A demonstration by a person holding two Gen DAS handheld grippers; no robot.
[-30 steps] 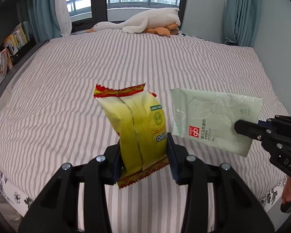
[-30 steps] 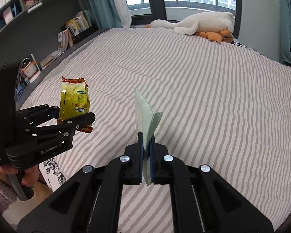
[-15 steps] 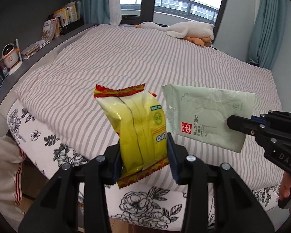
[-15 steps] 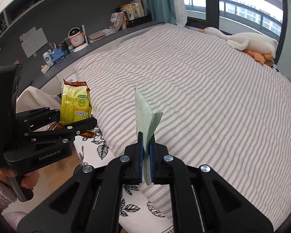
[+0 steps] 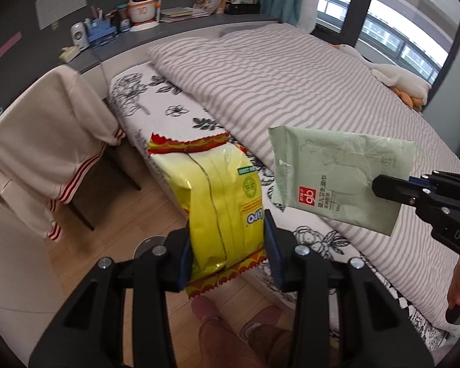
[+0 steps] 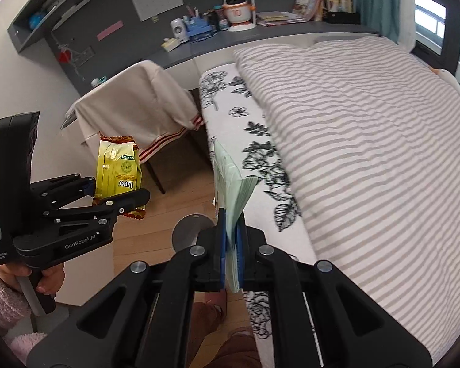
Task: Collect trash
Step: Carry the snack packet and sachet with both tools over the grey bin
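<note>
My left gripper [image 5: 227,245] is shut on a yellow snack bag [image 5: 220,202] with red zigzag ends, held upright over the wooden floor beside the bed. The right wrist view shows that left gripper [image 6: 119,194] at the left with the yellow snack bag [image 6: 118,164] in it. My right gripper [image 6: 231,245] is shut on the edge of a pale green wet-wipe pack [image 6: 230,184], seen edge-on. In the left wrist view the wet-wipe pack [image 5: 337,178] hangs flat at the right, pinched by the right gripper [image 5: 380,184].
A bed with a striped duvet [image 5: 306,70] and flowered sheet [image 6: 260,159] fills the right. A chair draped with a cream garment [image 5: 40,141] stands left, by a grey desk [image 6: 260,33] with clutter. A round grey lid [image 6: 190,230] lies on the floor. The person's legs [image 5: 242,337] show below.
Both grippers have swung left off the bed, their packs still gripped. The views now take in the bed's corner, the chair, the desk and the wooden floor instead of the duvet and window.
</note>
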